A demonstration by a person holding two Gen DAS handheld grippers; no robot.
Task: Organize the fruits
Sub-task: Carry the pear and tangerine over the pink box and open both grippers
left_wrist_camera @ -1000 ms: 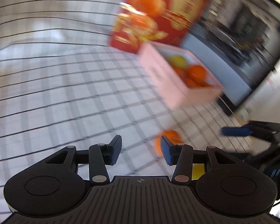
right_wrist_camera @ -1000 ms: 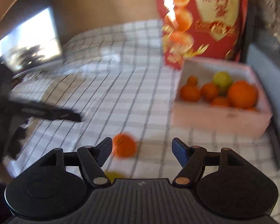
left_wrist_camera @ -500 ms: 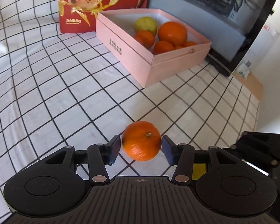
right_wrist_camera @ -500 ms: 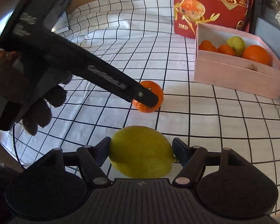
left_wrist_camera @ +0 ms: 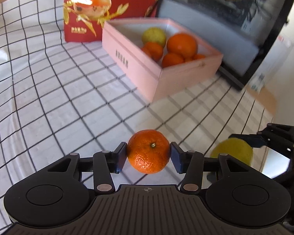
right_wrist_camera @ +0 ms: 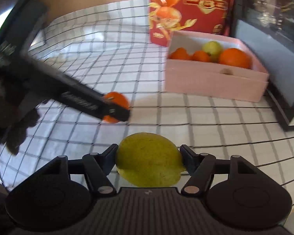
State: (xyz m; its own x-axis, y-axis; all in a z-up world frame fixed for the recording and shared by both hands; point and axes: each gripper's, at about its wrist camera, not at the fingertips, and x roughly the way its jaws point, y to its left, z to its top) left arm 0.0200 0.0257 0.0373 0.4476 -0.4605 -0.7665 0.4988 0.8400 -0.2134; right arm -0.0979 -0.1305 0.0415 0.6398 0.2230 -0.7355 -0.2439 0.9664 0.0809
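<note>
My left gripper (left_wrist_camera: 148, 156) is shut on a small orange mandarin (left_wrist_camera: 148, 151) and holds it above the checked cloth. My right gripper (right_wrist_camera: 148, 156) is shut on a yellow-green lemon (right_wrist_camera: 149, 159). The lemon also shows at the right of the left wrist view (left_wrist_camera: 232, 152), and the mandarin shows in the right wrist view (right_wrist_camera: 116, 105) between the left gripper's fingers. A pink box (left_wrist_camera: 147, 72) ahead holds several oranges and a yellow fruit (left_wrist_camera: 154, 35). In the right wrist view the box (right_wrist_camera: 215, 78) lies ahead to the right.
A red gift bag printed with oranges (left_wrist_camera: 107, 5) stands behind the box. A dark glass-fronted cabinet (left_wrist_camera: 225, 19) lies to the right of the box. The white checked cloth (left_wrist_camera: 49, 98) covers the table, whose wooden edge (left_wrist_camera: 264, 98) shows at right.
Both grippers have closed on their fruit and lifted them off the cloth. The views have tilted up toward the pink box.
</note>
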